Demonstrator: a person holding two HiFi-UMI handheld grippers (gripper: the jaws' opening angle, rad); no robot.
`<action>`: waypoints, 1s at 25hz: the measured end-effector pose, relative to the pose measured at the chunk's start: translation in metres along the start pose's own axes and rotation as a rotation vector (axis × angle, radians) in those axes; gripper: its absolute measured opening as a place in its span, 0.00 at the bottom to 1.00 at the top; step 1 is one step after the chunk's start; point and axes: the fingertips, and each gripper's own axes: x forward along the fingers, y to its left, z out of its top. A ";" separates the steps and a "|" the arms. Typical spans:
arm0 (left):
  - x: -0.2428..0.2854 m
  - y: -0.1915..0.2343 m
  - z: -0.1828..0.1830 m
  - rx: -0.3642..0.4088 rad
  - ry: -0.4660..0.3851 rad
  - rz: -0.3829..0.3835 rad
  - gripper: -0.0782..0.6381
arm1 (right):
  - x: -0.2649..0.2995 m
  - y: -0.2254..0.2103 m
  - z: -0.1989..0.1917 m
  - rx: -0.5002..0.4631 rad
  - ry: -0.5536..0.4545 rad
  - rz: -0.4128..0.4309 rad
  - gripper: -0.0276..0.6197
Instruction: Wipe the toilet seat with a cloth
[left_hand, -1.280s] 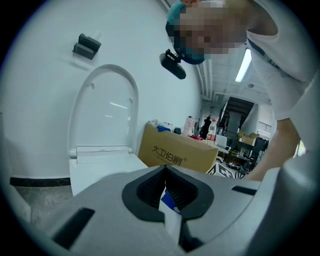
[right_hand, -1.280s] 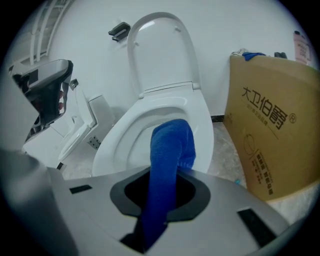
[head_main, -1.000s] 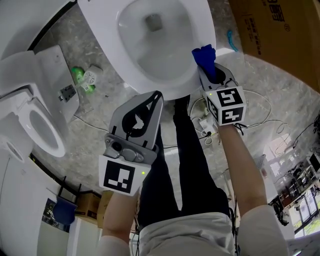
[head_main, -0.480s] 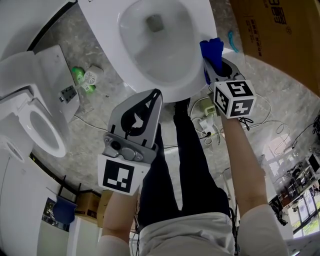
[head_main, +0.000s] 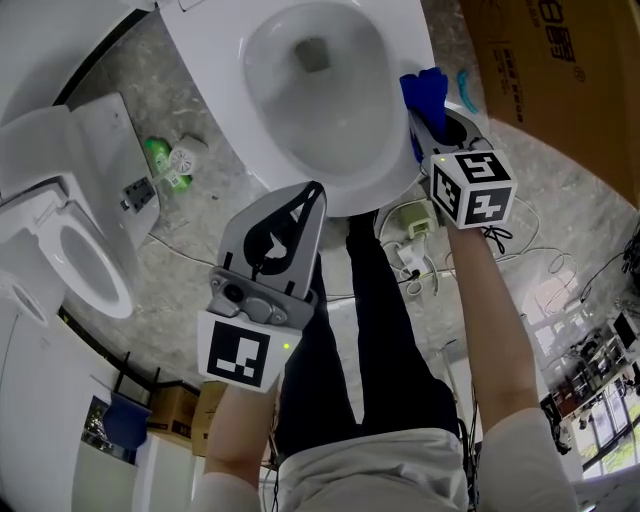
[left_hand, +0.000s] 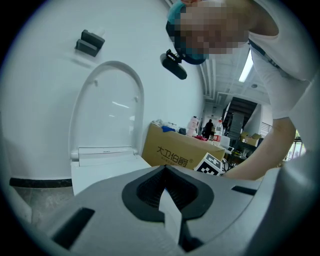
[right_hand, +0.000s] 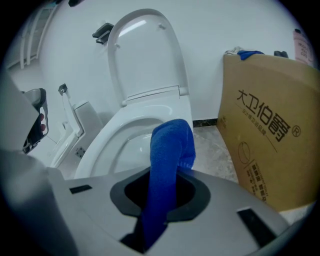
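Observation:
The white toilet (head_main: 395, 150) stands open at the top of the head view, and its lid (right_hand: 145, 55) is raised against the wall. My right gripper (head_main: 428, 112) is shut on a blue cloth (head_main: 422, 92) at the right side of the seat rim (right_hand: 97, 147). In the right gripper view the cloth (right_hand: 169, 150) sticks up from between the jaws and droops toward the bowl. My left gripper (head_main: 314, 192) hangs in front of the bowl's near edge, shut and with nothing in it. Its closed jaws (left_hand: 166, 172) point at the raised lid (left_hand: 107, 110).
A large cardboard box (head_main: 560, 70) stands close on the right of the toilet. A second toilet (head_main: 80, 260) is on the left. A green bottle (head_main: 155, 152) lies on the floor. Cables and a power strip (head_main: 410, 250) lie by the person's legs.
My right gripper has carried the blue cloth farther along the right side of the rim, away from the front. The left gripper has stayed where it was.

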 end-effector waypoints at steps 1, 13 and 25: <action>0.000 0.002 0.000 -0.002 0.000 0.002 0.12 | 0.002 0.000 0.003 -0.001 0.002 0.004 0.14; 0.007 0.021 0.006 -0.013 -0.002 0.012 0.12 | 0.024 -0.006 0.032 0.008 0.001 0.020 0.14; 0.002 0.047 0.009 -0.022 -0.001 0.048 0.12 | 0.046 -0.009 0.061 -0.023 0.000 0.020 0.14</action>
